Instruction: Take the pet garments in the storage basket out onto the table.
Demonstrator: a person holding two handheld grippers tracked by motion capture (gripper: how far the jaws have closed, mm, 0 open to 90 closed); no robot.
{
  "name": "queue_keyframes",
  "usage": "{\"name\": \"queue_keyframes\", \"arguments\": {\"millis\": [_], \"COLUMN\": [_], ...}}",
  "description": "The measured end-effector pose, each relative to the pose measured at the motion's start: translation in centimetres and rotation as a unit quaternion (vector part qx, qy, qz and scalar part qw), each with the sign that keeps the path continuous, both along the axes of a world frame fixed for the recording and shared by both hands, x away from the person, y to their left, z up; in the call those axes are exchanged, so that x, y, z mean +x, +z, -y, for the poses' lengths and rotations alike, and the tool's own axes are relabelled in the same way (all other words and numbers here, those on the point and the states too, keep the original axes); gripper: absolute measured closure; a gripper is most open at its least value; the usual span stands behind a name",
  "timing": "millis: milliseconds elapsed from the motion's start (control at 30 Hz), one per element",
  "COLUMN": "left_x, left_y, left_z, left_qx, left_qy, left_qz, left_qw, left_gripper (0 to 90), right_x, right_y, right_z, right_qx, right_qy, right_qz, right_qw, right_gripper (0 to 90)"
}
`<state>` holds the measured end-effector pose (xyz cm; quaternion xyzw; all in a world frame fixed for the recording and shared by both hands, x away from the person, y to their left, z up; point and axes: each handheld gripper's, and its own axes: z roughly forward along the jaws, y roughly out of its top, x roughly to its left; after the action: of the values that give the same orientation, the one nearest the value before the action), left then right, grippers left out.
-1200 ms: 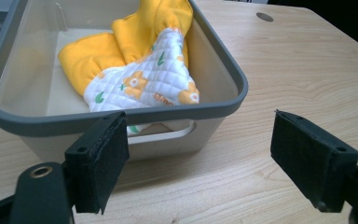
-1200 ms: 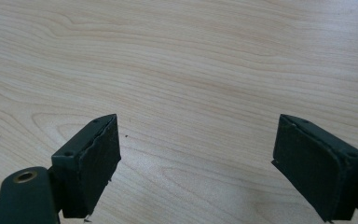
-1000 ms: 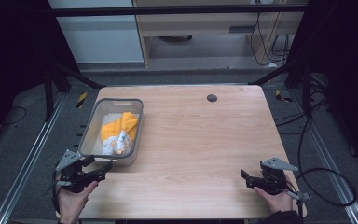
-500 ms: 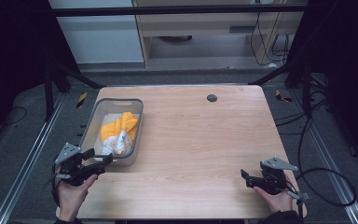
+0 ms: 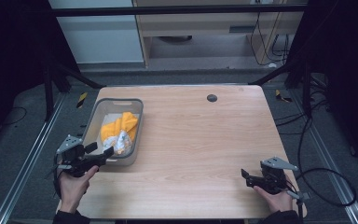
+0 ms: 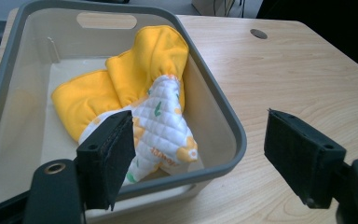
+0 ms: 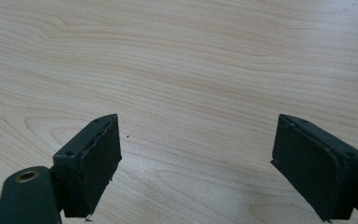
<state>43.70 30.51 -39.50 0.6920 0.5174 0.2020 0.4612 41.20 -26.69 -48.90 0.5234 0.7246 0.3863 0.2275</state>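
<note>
A grey plastic bin [image 5: 91, 122] stands at the table's left side, and a yellow cloth with a white quilted, patterned part [image 5: 119, 132] lies bunched inside it. My left gripper [image 5: 100, 150] hovers at the bin's near end, open, its jaws just having closed a little with nothing gripped. In the left gripper view the cloth [image 6: 140, 84] lies beyond the left jaw, and the bin's near rim [image 6: 223, 122] runs between the jaws of that gripper [image 6: 198, 125]. My right gripper [image 5: 245, 175] rests low at the table's near right, open over bare wood [image 7: 196, 126].
A dark round hole [image 5: 211, 98] sits in the wooden tabletop [image 5: 205, 140] near its far edge. Metal rails run along the floor on both sides, cables lie at the right, and a shelf unit stands behind the table.
My left gripper has moved forward and slightly up, closer to the bin's near end. The right gripper has stayed where it was.
</note>
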Motion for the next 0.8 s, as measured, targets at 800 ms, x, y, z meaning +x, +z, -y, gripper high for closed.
{"name": "queue_keyframes", "arguments": {"millis": [800], "left_x": [5.3], "left_y": [1.1], "left_z": [1.5], "left_qx": [0.048], "left_qy": [-0.007], "left_qz": [-0.036], "left_qw": [0.9982], "left_gripper": [31.5], "right_x": [0.2], "right_y": [-0.1], "right_z": [0.2], "right_qx": [-0.004], "right_qy": [0.0], "right_qz": [0.0], "right_qw": [1.0], "right_gripper": [15.6]}}
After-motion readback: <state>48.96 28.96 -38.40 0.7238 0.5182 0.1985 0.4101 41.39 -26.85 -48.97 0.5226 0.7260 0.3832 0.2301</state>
